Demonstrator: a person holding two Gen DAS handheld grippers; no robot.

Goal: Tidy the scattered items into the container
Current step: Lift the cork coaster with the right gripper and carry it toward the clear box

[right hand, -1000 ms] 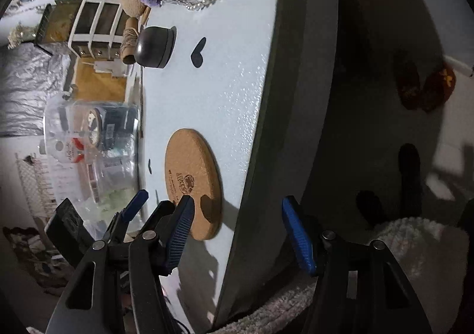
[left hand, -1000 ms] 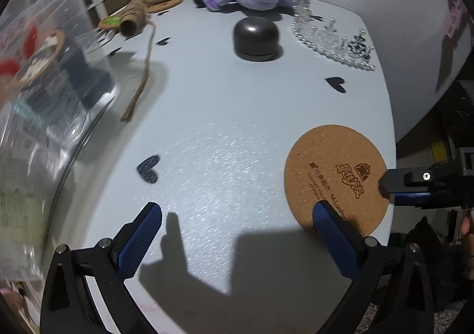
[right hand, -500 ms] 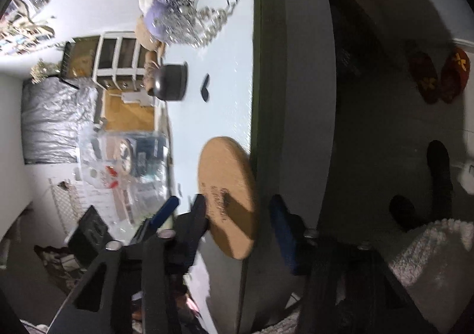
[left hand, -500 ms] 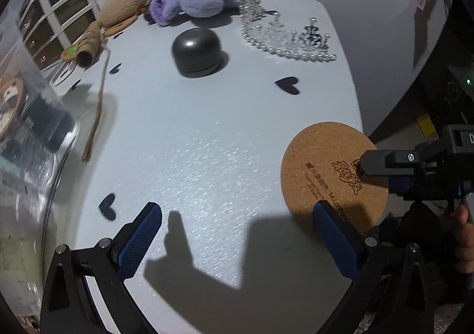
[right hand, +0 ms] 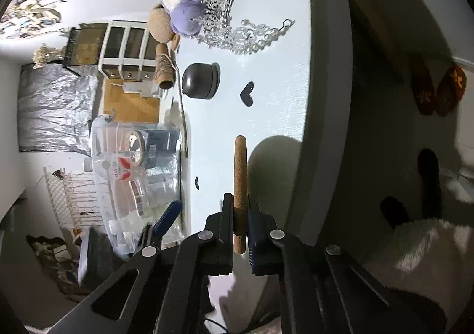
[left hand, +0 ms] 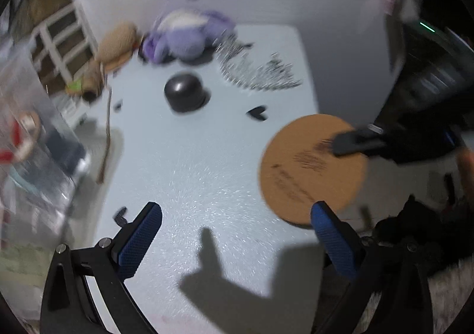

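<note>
Cork coaster [right hand: 240, 185] sits clamped edge-on in my right gripper [right hand: 240, 225], lifted over the surface [right hand: 266, 88] edge; stiff, light, grippy, so I pinch its rim. Left gripper [left hand: 237, 242] hangs spread, holding nothing.

The right gripper [right hand: 240, 224] is clamped tight — the left gripper [left hand: 237, 240] spread wide, fingers [left hand: 139, 240] apart.

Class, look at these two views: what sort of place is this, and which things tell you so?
Probably a bedroom or living room at home: a purple plush toy lies on the table, a white drawer unit stands beyond, slippers on the floor.
</note>
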